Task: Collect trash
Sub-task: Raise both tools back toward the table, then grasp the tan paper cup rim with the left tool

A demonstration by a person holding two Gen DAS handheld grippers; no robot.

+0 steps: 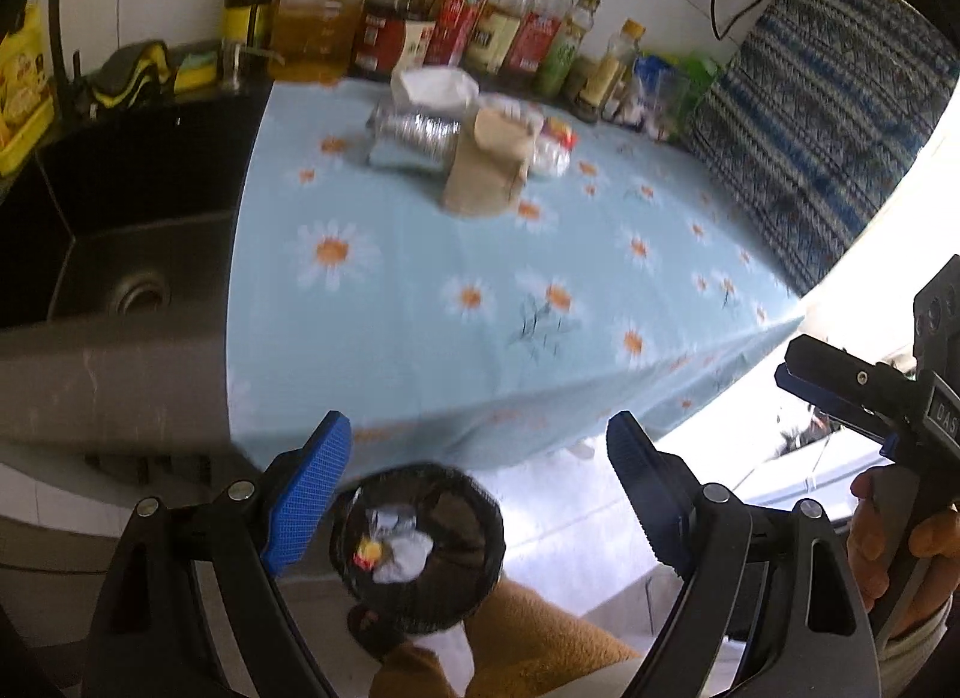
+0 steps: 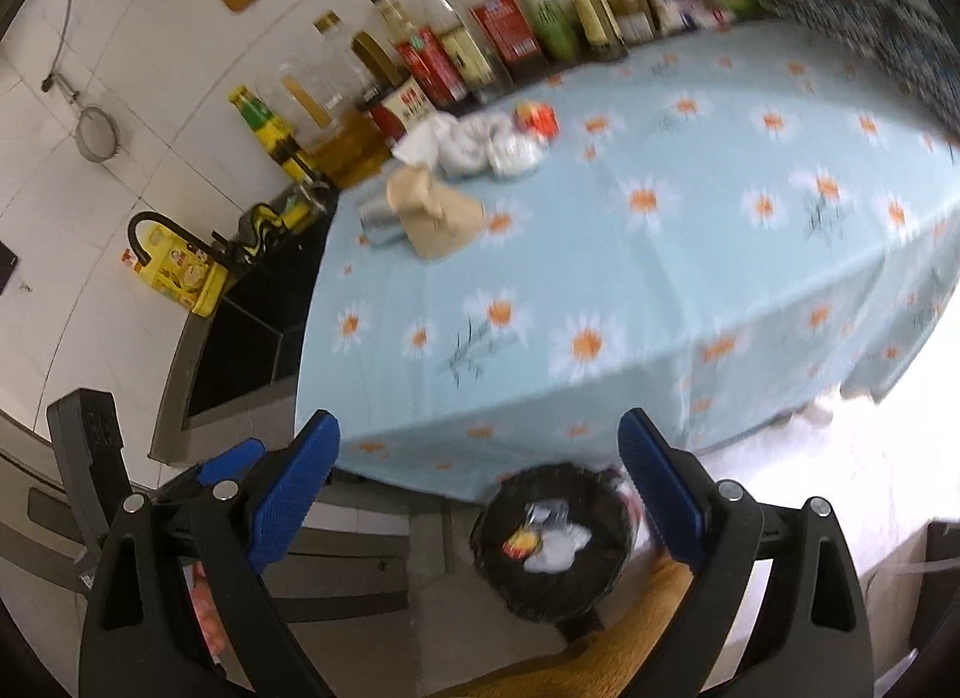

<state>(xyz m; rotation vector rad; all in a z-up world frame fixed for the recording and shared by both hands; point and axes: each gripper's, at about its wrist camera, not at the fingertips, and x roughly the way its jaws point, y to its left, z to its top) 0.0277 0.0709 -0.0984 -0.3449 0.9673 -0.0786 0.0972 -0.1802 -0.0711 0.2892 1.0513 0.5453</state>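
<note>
A pile of trash lies at the far side of the flowered tablecloth (image 1: 480, 290): a brown paper bag (image 1: 489, 164), crumpled foil (image 1: 420, 134), white paper (image 1: 435, 86) and a red-and-yellow wrapper (image 1: 561, 134). The same brown bag (image 2: 435, 215) and white wads (image 2: 480, 146) show in the right wrist view. A black-lined bin (image 1: 417, 542) (image 2: 555, 542) on the floor holds white scraps and a small wrapper. My left gripper (image 1: 480, 494) hangs open above the bin with nothing between its jaws. My right gripper (image 2: 480, 494) is open and empty too, and shows as the right gripper (image 1: 840, 398) in the left wrist view.
A dark sink (image 1: 120, 230) lies left of the table. Oil and sauce bottles (image 1: 456, 20) line the back wall. A patterned blue cloth (image 1: 828, 128) covers something at the right. A person's leg in tan trousers (image 1: 528, 638) stands by the bin.
</note>
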